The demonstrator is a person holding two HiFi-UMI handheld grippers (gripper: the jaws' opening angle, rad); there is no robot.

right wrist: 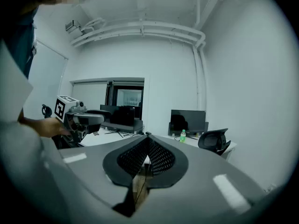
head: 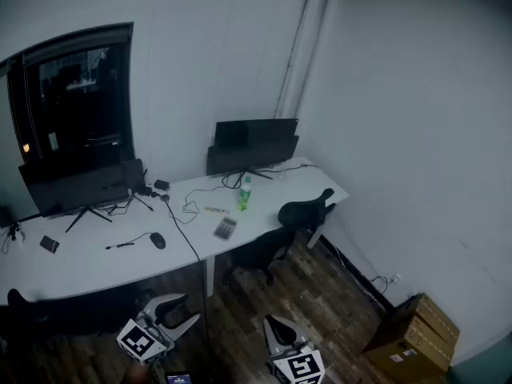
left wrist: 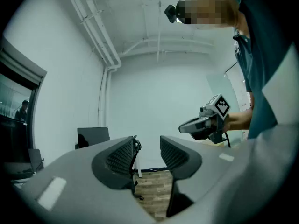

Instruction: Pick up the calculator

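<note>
The calculator (head: 225,229) is a small dark slab with pale keys, lying flat near the front edge of the long white desk (head: 80,262), right of the middle. Both grippers are held low over the wooden floor, well short of the desk. My left gripper (head: 182,310) stands open with nothing between its jaws; in the left gripper view (left wrist: 147,146) floor shows through the gap. My right gripper (head: 276,326) is shut and empty, its pads meeting in the right gripper view (right wrist: 148,141). I cannot make out the calculator in either gripper view.
A green bottle (head: 244,194) stands just behind the calculator. A mouse (head: 158,241), cables and two dark monitors (head: 252,144) share the desk. A black office chair (head: 306,212) sits at the desk's right end. Cardboard boxes (head: 412,336) lie on the floor, right.
</note>
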